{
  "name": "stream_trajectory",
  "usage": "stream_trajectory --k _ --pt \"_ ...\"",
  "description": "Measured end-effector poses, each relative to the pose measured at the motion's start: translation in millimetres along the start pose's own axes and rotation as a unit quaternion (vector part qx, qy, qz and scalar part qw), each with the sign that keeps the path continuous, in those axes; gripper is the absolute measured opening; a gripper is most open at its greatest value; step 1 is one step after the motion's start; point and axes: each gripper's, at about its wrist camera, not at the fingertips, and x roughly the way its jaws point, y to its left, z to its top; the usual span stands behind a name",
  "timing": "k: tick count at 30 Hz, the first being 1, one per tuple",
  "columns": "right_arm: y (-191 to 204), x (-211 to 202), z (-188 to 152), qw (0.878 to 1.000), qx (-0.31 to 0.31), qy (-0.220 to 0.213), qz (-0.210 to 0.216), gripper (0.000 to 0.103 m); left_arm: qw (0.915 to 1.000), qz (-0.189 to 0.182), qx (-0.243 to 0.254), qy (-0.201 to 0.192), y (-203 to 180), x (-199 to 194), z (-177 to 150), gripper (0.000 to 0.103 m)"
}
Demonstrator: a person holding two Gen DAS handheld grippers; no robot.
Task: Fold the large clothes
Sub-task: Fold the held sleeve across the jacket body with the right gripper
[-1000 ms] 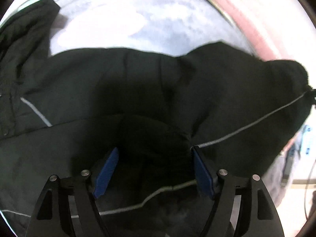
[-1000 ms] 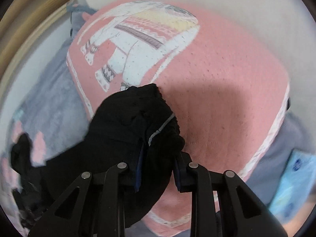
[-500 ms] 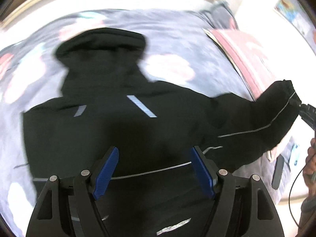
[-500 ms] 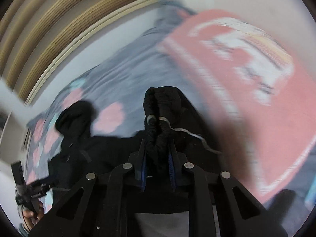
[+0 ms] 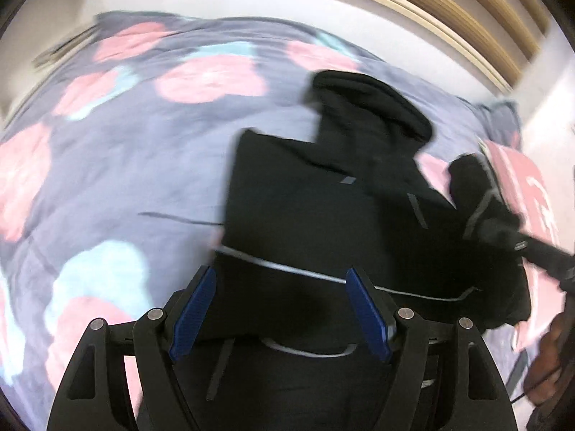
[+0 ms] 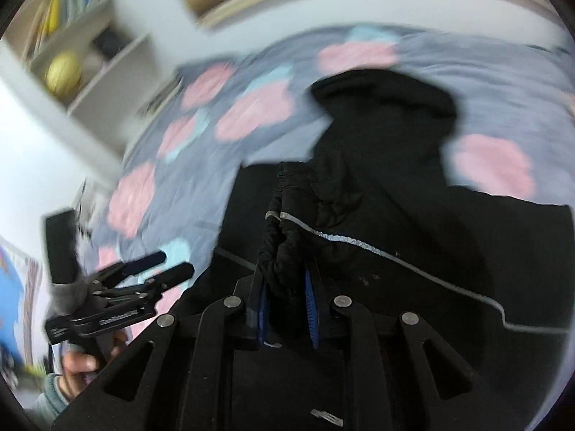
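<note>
So, left wrist view first: left gripper (image 5: 280, 309) has its jaws spread wide w/ nothing pinched, hanging over the near part of the black jacket (image 5: 309, 215). Jacket lies on the bed (image 5: 107, 179), which has a grey cover w/ pink and pale-blue blotches. Ahead of the jaws and to their right the hood points away. Further right, the right gripper (image 5: 503, 237) comes in from the edge w/ a sleeve end bunched in it, in front of a pink blanket (image 5: 528, 186) (blurred, hard to read more).

Right wrist view: right gripper's jaws have just been closing and are now pressed nearly together, pinching the sleeve cuff (image 6: 284, 251); a thin pale piping line runs off to the right of them. Body of jacket spreads beneath and ahead of the jaws, hood beyond. Left gripper shows at the left, jaws apart, w/ a shelf (image 6: 90, 57) behind.

Progress, as I judge it: early. Jacket looks laid out; first sleeve fold is under way, rest still to do.
</note>
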Motion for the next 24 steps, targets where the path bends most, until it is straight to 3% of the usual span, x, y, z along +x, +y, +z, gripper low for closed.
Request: stream_trajectory --k 2,7,10,14,17,19,24 --pt "14 47 1 0.999 -0.004 0.039 -0.004 0.021 0.9996 0.014 -0.022 -0.003 23 -2 -7 0.076" --pt "2 145 -6 0.992 0.010 0.124 -0.032 0.024 0.9974 0.032 -0.064 0.004 62 4 -15 0.076" --pt "-4 164 -11 0.989 0.021 0.147 -0.027 0.033 0.9968 0.032 -0.073 0.009 74 9 -18 0.076" --pt "-2 134 -6 0.990 0.009 0.139 0.002 0.050 0.9979 0.004 -0.063 0.010 69 14 -13 0.076" --pt "-10 85 -8 0.995 -0.011 0.095 -0.001 0.060 0.9955 -0.076 -0.053 0.021 56 25 -4 0.076" --pt "-28 49 -15 0.997 -0.015 0.064 -0.029 0.061 0.9930 -0.107 -0.039 0.031 43 34 2 0.076" --pt "-89 1 -43 0.992 0.026 0.051 -0.114 0.062 0.9848 -0.155 0.012 0.078 -4 79 12 0.076"
